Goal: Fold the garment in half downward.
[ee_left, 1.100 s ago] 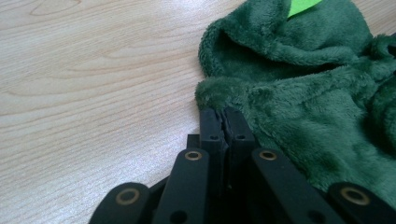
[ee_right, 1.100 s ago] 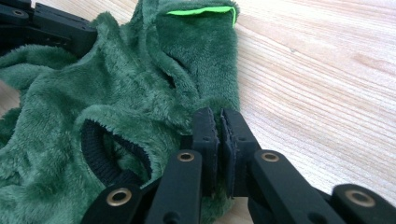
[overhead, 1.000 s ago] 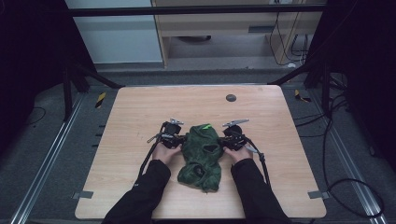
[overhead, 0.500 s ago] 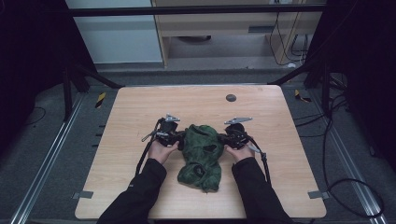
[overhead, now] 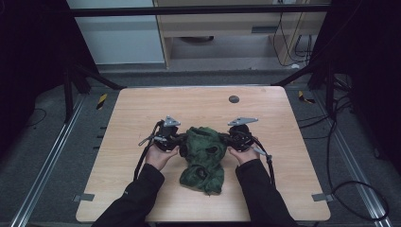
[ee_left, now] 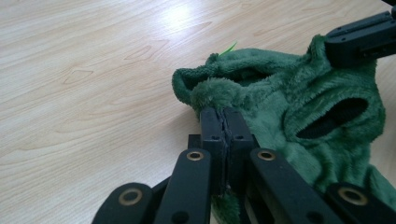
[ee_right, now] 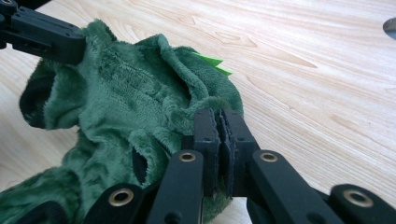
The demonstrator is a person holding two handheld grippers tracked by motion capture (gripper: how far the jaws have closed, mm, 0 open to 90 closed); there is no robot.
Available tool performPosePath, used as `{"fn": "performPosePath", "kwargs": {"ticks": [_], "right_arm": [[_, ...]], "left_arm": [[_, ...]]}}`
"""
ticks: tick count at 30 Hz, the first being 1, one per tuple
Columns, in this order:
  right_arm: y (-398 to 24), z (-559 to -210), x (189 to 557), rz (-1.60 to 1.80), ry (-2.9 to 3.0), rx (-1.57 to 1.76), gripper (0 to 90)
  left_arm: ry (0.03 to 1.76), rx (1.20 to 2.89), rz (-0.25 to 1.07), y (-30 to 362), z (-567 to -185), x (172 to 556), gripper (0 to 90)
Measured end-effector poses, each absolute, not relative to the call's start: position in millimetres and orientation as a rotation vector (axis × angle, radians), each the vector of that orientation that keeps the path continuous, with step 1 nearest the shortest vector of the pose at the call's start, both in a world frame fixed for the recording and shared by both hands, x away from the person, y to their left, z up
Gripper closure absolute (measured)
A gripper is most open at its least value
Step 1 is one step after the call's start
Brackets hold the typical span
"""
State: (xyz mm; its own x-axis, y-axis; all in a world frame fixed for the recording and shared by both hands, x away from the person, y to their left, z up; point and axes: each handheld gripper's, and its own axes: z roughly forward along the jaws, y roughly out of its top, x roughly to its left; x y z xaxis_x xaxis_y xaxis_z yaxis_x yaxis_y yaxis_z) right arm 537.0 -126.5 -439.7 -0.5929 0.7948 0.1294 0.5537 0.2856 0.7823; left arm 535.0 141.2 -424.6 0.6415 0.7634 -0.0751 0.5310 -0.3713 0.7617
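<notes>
A dark green plush garment point(overhead: 204, 156) with several openings lies at the middle of the wooden table point(overhead: 142, 109), its top edge lifted. My left gripper point(overhead: 182, 142) is shut on the garment's left top edge, and my right gripper point(overhead: 227, 141) is shut on its right top edge. In the left gripper view the jaws point(ee_left: 225, 123) pinch a rolled hem of the fleece point(ee_left: 299, 107), with the right gripper point(ee_left: 362, 39) at the far side. In the right gripper view the jaws point(ee_right: 219, 123) clamp a fold of the garment point(ee_right: 121, 93) near a bright green tag point(ee_right: 212, 60); the left gripper point(ee_right: 42, 32) is at top left.
A small dark round disc point(overhead: 233, 99) sits in the tabletop toward the far edge, also at the right edge of the right gripper view point(ee_right: 390, 28). Black cables trail from both grippers along the forearms. Bare wood surrounds the garment on all sides.
Both grippers have risen a little and shifted slightly away from the person, taking the garment's top edge with them. The garment's lower part still rests on the table.
</notes>
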Motion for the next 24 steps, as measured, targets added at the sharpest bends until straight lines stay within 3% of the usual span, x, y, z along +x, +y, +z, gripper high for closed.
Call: {"fn": "performPosePath", "kwargs": {"ticks": [24], "right_arm": [[-129.0, -427.9, 494.0, 1.258, 2.306, 1.103, 85.5]], "left_arm": [[0.934, 2.096, 0.342, 150.3, -423.9, 489.6, 88.9]]}}
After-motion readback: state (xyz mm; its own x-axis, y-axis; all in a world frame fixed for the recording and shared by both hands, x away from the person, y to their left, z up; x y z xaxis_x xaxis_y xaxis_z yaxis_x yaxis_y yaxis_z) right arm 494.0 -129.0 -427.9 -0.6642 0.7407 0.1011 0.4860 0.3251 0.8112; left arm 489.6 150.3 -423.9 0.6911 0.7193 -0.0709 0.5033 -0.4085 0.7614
